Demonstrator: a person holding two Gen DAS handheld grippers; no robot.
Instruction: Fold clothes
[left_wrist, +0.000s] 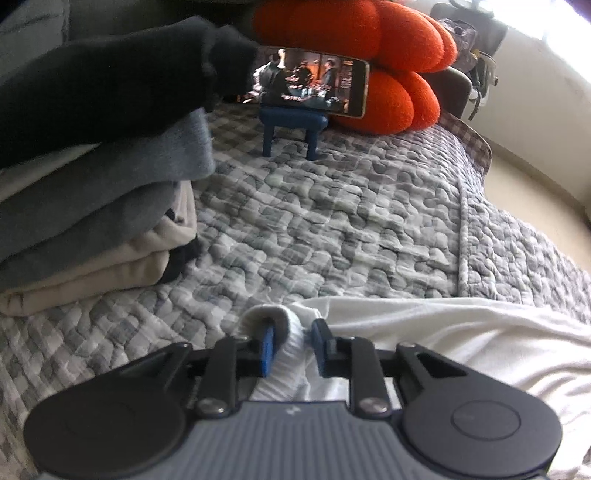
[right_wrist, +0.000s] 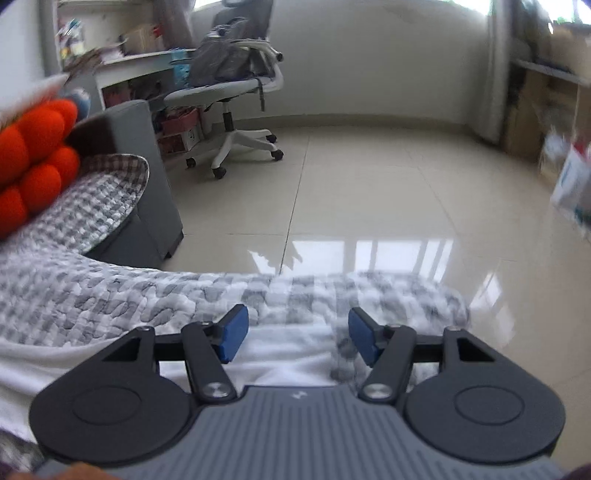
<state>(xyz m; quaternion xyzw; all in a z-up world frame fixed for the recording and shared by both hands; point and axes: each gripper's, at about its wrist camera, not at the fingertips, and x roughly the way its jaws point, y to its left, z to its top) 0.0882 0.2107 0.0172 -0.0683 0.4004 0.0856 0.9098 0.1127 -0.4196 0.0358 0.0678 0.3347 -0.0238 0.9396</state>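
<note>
Fabric bunched in your left gripper (left_wrist: 290, 341) anchors the white garment (left_wrist: 461, 332); right gripper (right_wrist: 293, 338) (jaws apart) hovers over its edge to pinch

Each tool (left_wrist: 291, 345) has blue pads on black linkage arms. Silver screws pin them to a ribbed grey body with round black discs.

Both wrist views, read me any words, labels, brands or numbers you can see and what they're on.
Nothing can be read for certain.
Phone: a video plays with a line of text low on the screen, too blurred to read.
Left gripper body: small pale logo mark, no letters.
Right gripper body: the same mark.
Box at the right edge: print smeared by blur.
</note>
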